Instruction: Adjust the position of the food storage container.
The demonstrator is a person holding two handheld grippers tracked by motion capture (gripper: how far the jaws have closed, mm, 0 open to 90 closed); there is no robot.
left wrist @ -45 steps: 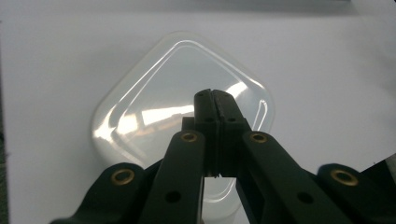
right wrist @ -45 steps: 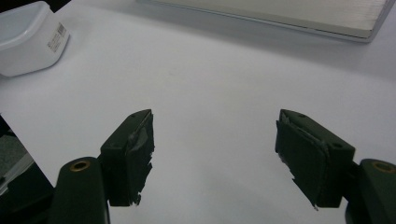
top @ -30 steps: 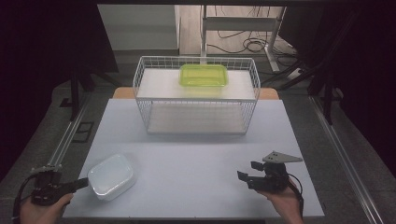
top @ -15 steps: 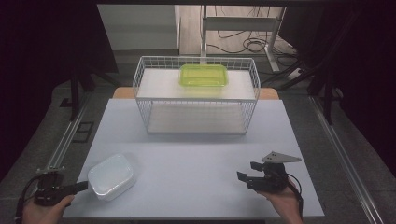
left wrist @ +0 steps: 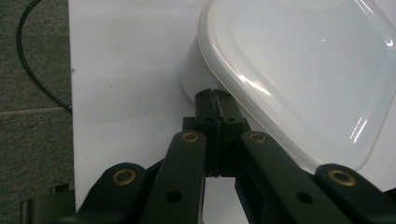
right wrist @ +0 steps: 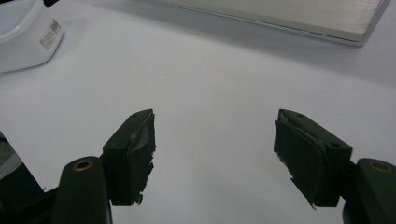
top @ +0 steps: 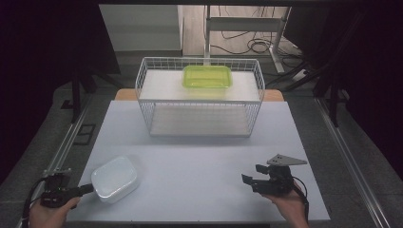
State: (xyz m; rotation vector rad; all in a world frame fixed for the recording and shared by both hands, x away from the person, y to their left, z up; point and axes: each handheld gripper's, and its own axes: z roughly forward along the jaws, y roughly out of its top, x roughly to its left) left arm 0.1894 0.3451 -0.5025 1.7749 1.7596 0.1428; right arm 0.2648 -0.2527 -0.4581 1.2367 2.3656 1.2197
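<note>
A translucent white lidded plastic box (top: 114, 178) sits on the white counter (top: 199, 156), well in front of the white wire basket (top: 199, 97). The left gripper (left wrist: 215, 100), fingers clenched together, touches its near rim. The right gripper (right wrist: 215, 154) hangs released. The box looks light, stiff and slippery; the lid's rim seems the best hold.

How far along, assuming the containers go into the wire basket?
Done: green container sits in the wire basket. In hand: left tongs are shut, tips against the white container on the table. Left: getting white one into the basket; right tongs are open, idle.
</note>
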